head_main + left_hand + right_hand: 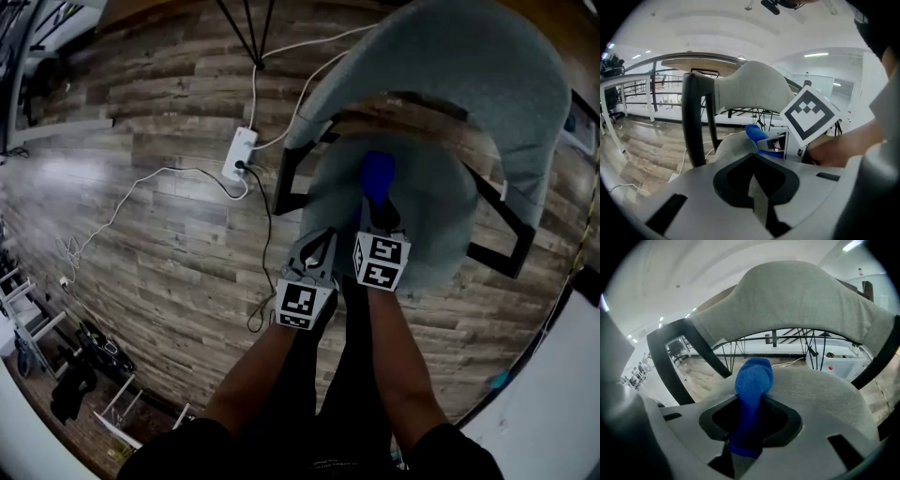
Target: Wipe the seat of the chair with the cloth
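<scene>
A: Two grippers sit nearest the camera. How does each stand?

B: Left gripper (pixel 322 242), at the front edge of the seat (pixel 436 230): jaws pressed together, nothing between them. Right gripper (pixel 375 208), just beside it and reaching further over the seat: jaws clamped on the cloth (pixel 378 176).

A: Where is the cloth?

B: Blue and bunched, it projects past the right jaws above the middle of the grey seat. Contact with the cushion cannot be told.

A: And beyond?

B: Curved grey backrest (pixel 469 66) on a black frame (pixel 289 176). Further off is the wooden floor (pixel 159 244), with a white power strip (pixel 241 153) and trailing cables (pixel 122 211).
</scene>
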### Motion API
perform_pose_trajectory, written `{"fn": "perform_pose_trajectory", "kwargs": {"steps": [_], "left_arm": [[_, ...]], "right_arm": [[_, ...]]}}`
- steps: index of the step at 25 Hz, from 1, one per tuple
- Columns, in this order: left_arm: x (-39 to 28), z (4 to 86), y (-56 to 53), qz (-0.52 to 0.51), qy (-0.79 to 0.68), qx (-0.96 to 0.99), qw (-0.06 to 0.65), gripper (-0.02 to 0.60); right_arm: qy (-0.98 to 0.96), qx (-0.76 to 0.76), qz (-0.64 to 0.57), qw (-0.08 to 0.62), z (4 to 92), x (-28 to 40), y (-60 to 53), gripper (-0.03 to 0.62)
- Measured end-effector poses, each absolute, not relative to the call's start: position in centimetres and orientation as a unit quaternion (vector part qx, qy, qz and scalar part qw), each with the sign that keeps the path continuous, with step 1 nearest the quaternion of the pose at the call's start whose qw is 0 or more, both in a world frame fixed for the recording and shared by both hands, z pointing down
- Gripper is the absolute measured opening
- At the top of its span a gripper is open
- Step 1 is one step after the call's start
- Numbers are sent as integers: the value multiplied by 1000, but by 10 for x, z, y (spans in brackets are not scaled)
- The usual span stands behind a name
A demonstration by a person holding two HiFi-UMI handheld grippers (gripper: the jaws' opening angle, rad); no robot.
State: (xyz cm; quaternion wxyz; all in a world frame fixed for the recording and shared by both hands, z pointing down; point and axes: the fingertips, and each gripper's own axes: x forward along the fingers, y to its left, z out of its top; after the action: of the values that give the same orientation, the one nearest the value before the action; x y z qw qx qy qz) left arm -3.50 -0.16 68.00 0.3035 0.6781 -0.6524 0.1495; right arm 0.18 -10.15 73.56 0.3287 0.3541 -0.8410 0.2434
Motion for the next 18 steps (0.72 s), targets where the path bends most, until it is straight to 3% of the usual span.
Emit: {"fn": "perform_pose_trajectory", "kwargs": {"steps": [9,18], "left_arm": [[-78,689,41,143,-683,639,323,2],[-81,694,53,150,-680,640,326,2]], "right_arm": [[-856,308,250,332,743,-63,-45,121],[-850,313,238,351,755,-64,-36,120]]}}
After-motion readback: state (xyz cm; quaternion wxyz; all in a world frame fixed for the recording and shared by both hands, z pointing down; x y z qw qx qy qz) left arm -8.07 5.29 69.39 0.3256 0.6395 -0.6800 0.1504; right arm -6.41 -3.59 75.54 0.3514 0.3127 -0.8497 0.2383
